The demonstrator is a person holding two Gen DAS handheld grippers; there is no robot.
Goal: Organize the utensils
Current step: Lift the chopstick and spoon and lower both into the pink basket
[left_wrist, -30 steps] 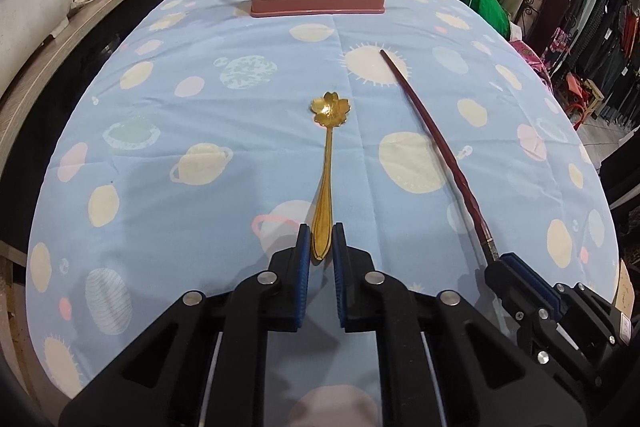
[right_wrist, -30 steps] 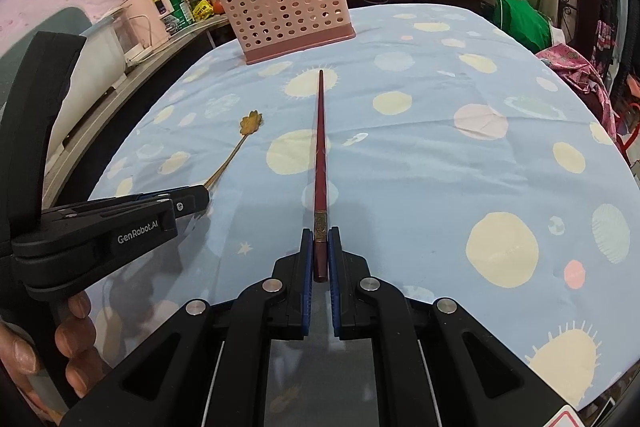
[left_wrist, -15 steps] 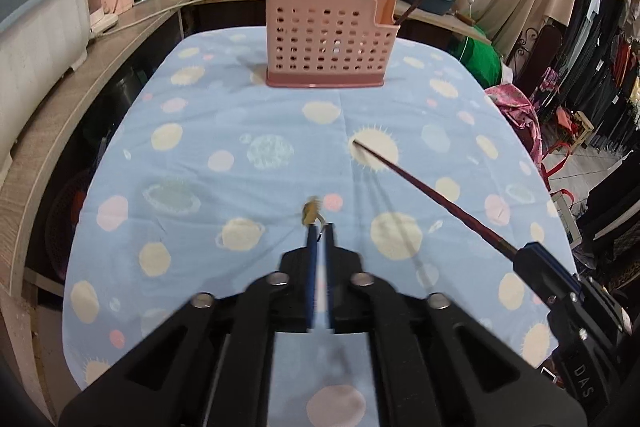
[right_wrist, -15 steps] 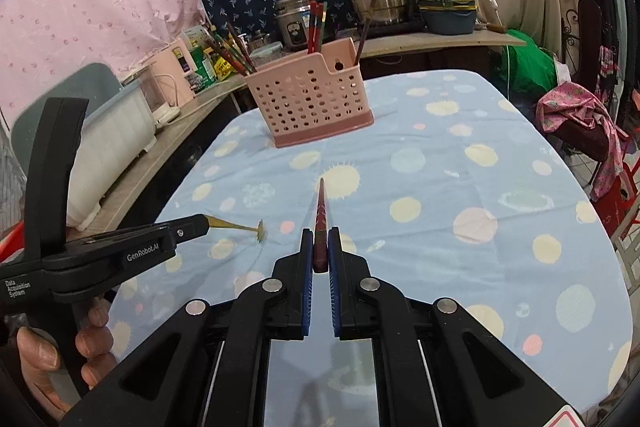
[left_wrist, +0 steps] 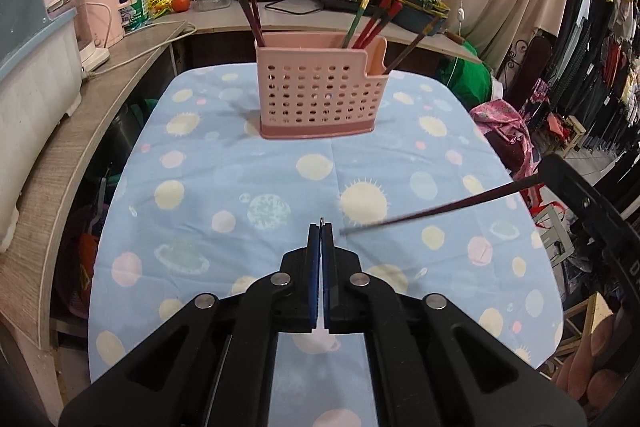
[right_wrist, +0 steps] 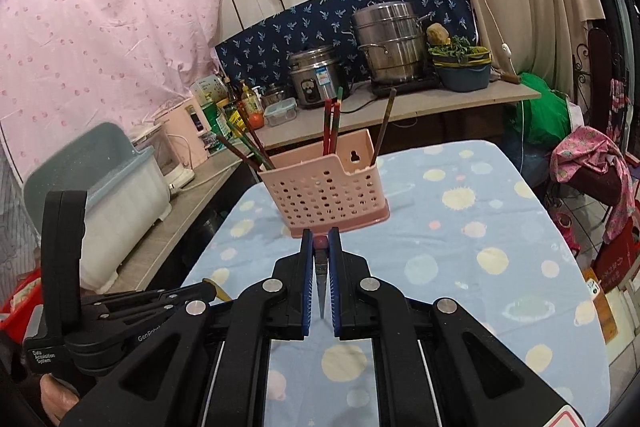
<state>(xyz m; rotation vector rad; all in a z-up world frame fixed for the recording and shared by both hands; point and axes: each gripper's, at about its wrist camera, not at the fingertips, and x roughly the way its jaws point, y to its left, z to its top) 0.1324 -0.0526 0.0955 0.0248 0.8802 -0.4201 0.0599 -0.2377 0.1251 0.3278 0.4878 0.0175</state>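
A pink perforated utensil holder [left_wrist: 320, 99] stands at the far end of the table and holds several chopsticks; it also shows in the right wrist view [right_wrist: 326, 193]. My left gripper [left_wrist: 321, 227] is shut on the gold spoon [left_wrist: 321, 221], seen edge-on, held above the cloth. In the right wrist view its gold handle end [right_wrist: 218, 291] sticks out of the left gripper. My right gripper [right_wrist: 320, 239] is shut on a dark red chopstick [right_wrist: 320, 242], seen end-on. In the left wrist view the chopstick [left_wrist: 436, 209] crosses the air from the right.
The table wears a blue planet-print cloth [left_wrist: 280, 187]. A counter behind carries a rice cooker [right_wrist: 314, 77], steel pots [right_wrist: 390, 41] and bottles. A white and grey bin [right_wrist: 116, 195] stands left. A pink cloth [right_wrist: 588, 163] lies on a chair at the right.
Both grippers lifted their utensils off the cloth and rose. The spoon and the chopstick now hang in the air, and the views tilted up toward the holder.
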